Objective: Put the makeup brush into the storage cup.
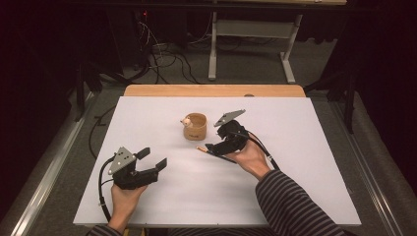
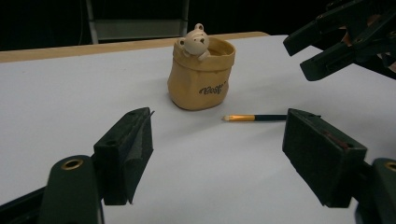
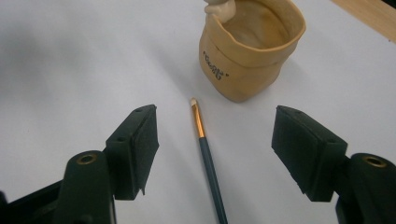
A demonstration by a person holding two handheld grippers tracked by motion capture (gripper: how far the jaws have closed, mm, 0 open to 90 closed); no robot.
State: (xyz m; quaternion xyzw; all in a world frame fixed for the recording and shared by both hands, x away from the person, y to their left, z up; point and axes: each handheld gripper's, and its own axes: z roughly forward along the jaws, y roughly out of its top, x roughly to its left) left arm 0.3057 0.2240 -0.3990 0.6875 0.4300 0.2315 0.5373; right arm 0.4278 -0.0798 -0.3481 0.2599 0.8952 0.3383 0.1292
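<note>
On the left of the white table (image 1: 147, 206) the left gripper (image 1: 153, 160) rests with its jaws spread wide, holding nothing. Near the middle stands a tan cup (image 1: 195, 126) with a small bear (image 2: 196, 41) on its rim. Just right of it the right gripper (image 1: 212, 148) hovers, jaws spread, over a brush (image 3: 205, 149) lying flat beside the cup.

On the table (image 1: 295, 187), the cup (image 1: 195, 126) stands just past centre. The brush (image 1: 210, 152) lies near it at its 5 o'clock, apparently not touching. The right gripper (image 1: 215, 147) sits over the brush; the left gripper (image 1: 153, 158) lies at the cup's 8 o'clock, well apart.
</note>
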